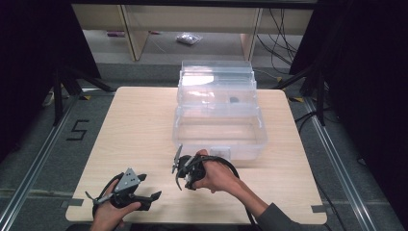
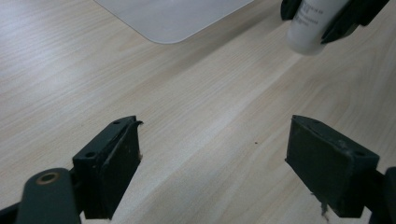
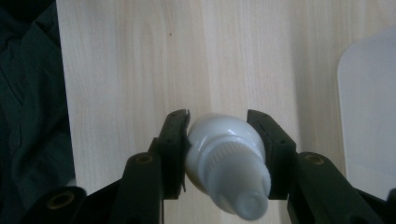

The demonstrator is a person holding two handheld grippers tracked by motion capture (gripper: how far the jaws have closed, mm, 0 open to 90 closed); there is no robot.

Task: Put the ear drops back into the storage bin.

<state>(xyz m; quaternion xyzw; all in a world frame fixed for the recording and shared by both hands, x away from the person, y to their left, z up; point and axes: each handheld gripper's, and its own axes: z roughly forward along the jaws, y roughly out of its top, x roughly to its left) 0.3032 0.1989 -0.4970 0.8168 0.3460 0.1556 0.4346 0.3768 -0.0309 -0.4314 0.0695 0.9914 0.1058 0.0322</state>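
A white plastic bottle (image 3: pixel 224 158) with a ribbed cap sits between the jaws of my right gripper (image 3: pixel 218 135), which is shut on it, the pads pressing both sides of its shoulder. The bottle hangs above the pale wooden table (image 1: pixel 134 125). In the high view the right gripper (image 1: pixel 185 169) is just in front of a clear plastic box (image 1: pixel 219 115). My left gripper (image 1: pixel 150 190) rests low near the table's front left edge. Its jaws (image 2: pixel 212 158) stand wide open over bare wood, and the bottle (image 2: pixel 310 23) shows farther off in the other gripper.
The clear box stands at the table's middle back with its lid raised; a small dark item lies inside. Its pale base corner (image 2: pixel 173 18) is near both grippers. Black stands and cables flank the table, and shelving lies beyond.
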